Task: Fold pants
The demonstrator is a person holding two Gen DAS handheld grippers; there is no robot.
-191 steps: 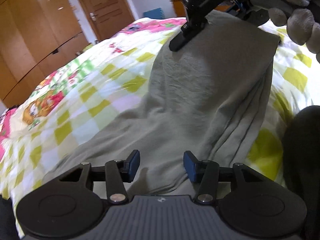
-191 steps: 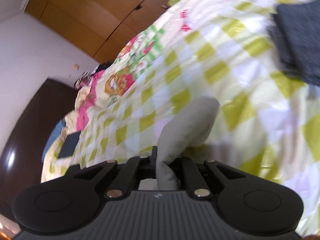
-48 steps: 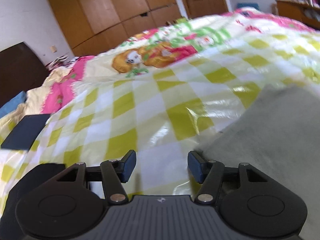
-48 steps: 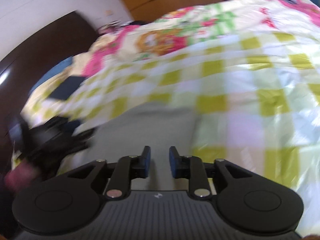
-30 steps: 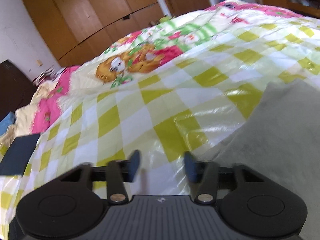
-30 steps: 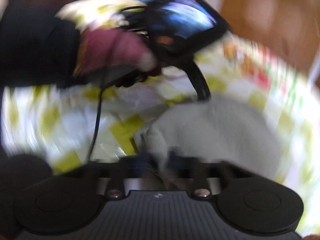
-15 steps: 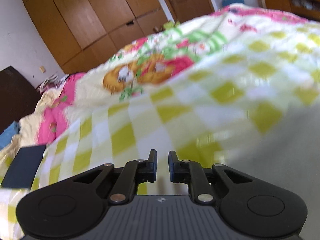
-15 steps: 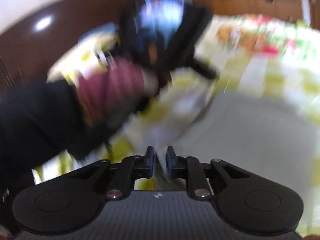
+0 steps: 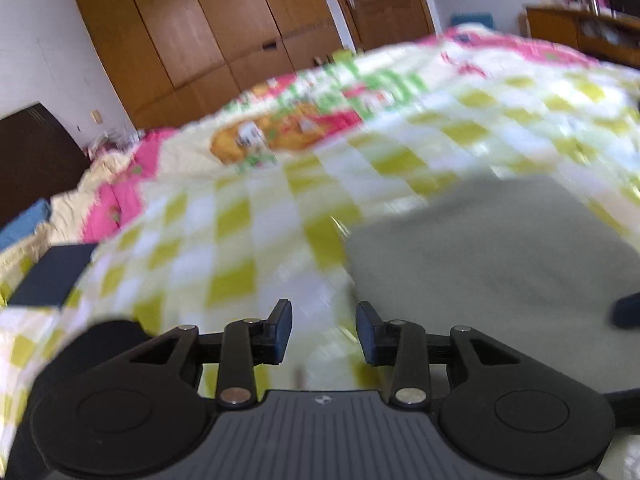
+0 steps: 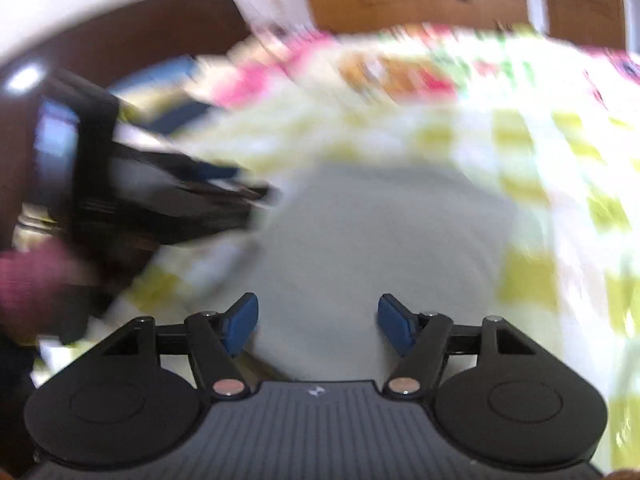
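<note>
Grey pants folded on the checked bedspread, both my jaws opening with nothing in them.

The pants (image 9: pixel 492 256) lie as a flat grey block on the bed's bedspread (image 9: pixel 224 240). My left gripper (image 9: pixel 323 332) sits just off the pants' left edge, over bare checks; its jaws are partly apart and opening, with no cloth between them. My right gripper (image 10: pixel 318 326) hovers over the pants' near edge, jaws opening wide, the grey cloth (image 10: pixel 372 248) behind the gap but not pinched. In the right wrist view my left gripper (image 10: pixel 240 196) shows as a dark smear beside the pants' left edge. Both views are badly motion-blurred, so folds and seams are unreadable; the pants' near edge is hidden behind my gripper bodies.
</note>
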